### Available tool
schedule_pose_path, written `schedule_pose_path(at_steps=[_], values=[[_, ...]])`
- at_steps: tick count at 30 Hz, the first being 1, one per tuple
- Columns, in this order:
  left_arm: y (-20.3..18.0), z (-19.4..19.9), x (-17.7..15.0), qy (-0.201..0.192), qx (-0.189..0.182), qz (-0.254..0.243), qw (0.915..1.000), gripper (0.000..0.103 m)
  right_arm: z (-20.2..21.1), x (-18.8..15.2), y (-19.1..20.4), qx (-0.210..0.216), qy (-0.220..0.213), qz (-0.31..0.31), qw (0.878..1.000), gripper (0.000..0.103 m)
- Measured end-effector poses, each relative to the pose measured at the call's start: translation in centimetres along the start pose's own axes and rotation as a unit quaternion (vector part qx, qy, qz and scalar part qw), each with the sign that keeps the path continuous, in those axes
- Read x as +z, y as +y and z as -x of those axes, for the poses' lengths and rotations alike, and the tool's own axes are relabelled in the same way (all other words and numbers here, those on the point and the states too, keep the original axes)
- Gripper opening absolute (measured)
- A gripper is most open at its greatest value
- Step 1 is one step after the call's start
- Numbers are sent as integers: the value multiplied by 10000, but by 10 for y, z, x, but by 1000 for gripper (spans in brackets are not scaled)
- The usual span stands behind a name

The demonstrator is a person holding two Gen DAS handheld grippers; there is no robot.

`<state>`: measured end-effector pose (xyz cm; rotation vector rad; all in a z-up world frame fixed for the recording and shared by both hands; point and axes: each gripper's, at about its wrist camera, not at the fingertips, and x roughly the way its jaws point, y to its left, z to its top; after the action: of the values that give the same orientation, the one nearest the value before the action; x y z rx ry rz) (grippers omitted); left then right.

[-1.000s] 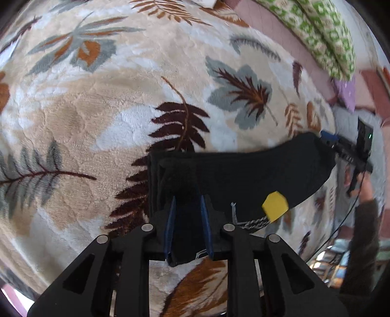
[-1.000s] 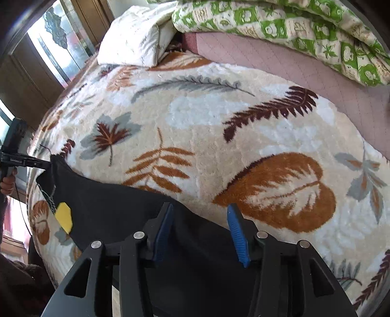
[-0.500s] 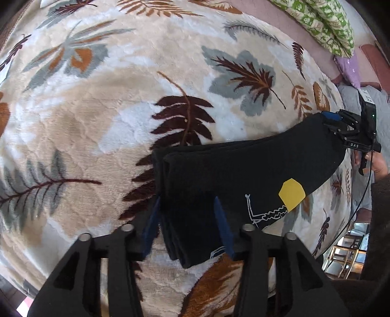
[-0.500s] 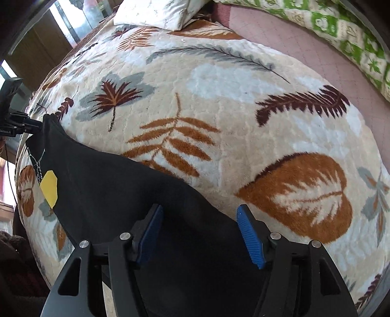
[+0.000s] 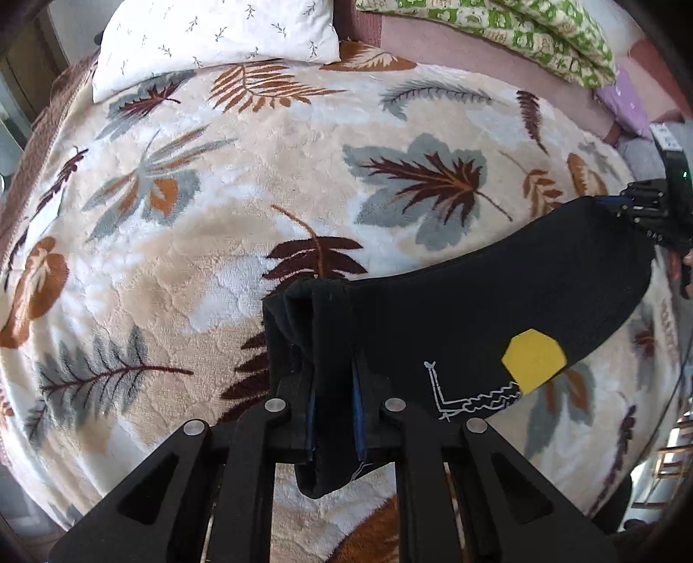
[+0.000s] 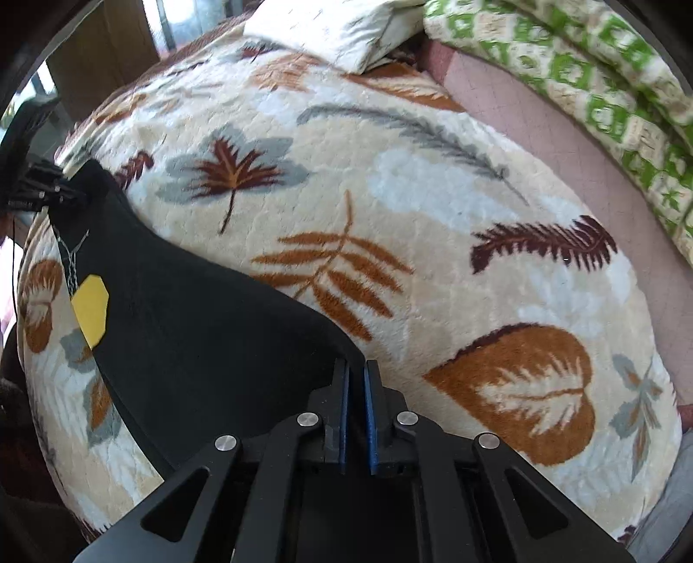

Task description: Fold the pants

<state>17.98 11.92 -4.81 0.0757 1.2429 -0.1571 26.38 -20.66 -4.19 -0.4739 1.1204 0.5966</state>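
Black fabric fills both views: the pants (image 5: 476,312) hang stretched above a leaf-print blanket (image 5: 260,195) on a bed. In the left wrist view, the left gripper (image 5: 332,411) is closing on a bunched, layered end of the pants, cloth pinched between its blue pads, likely to keep those layers together. A yellow patch (image 5: 533,359) faces up. At the far end the right gripper (image 5: 645,208) holds the other corner, which keeps the cloth taut.

In the right wrist view, the right gripper (image 6: 356,415) is clenched on the pants' (image 6: 195,338) top edge. The pillow (image 6: 338,30) and green quilt (image 6: 584,86) lie well apart, leaving room to lay the fold down.
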Motion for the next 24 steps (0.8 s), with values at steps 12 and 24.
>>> schedule_pose_path(at_steps=[12, 24], values=[[-11, -10, -5, -48, 482, -149, 9987, 15, -14, -3, -7, -453, -37, -609, 9971, 24], [13, 19, -21, 15, 308, 479, 9984, 16, 70, -39, -21, -258, -883, -1931, 9769, 38]])
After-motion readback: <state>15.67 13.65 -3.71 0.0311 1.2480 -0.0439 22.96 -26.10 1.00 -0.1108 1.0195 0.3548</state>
